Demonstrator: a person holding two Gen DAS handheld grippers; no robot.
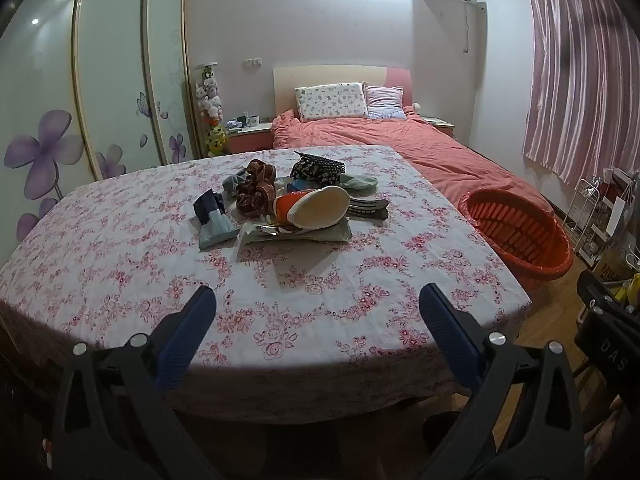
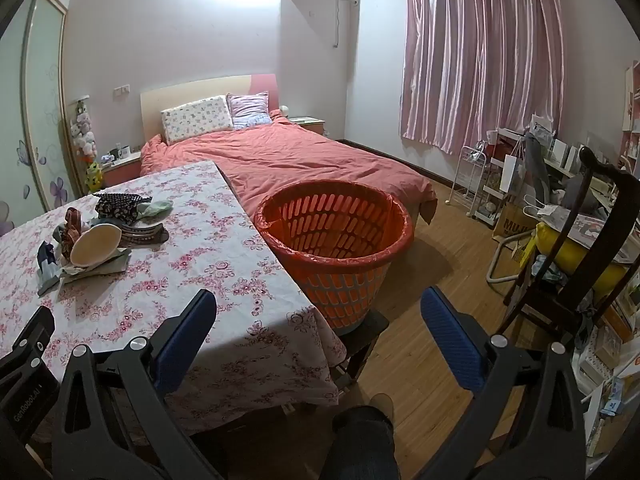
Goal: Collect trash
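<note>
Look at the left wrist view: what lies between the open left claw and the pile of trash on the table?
Only bare floral tablecloth. Nothing sits between the left claw and the trash pile.

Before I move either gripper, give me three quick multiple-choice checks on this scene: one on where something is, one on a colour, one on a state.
1. Where does the basket stand?
A. On the bed
B. On a stool beside the table's corner
C. Under the table

2. What colour is the basket?
A. Orange-red
B. Blue
C. White

3. How do the left gripper and right gripper stand?
A. Both shut on trash
B. One open, one shut
C. Both open, holding nothing

Answers: 1 B, its base rests on a dark stool by the tablecloth edge. 2 A, its slatted wall is orange-red. 3 C, each wrist view shows spread fingers with nothing between.
</note>
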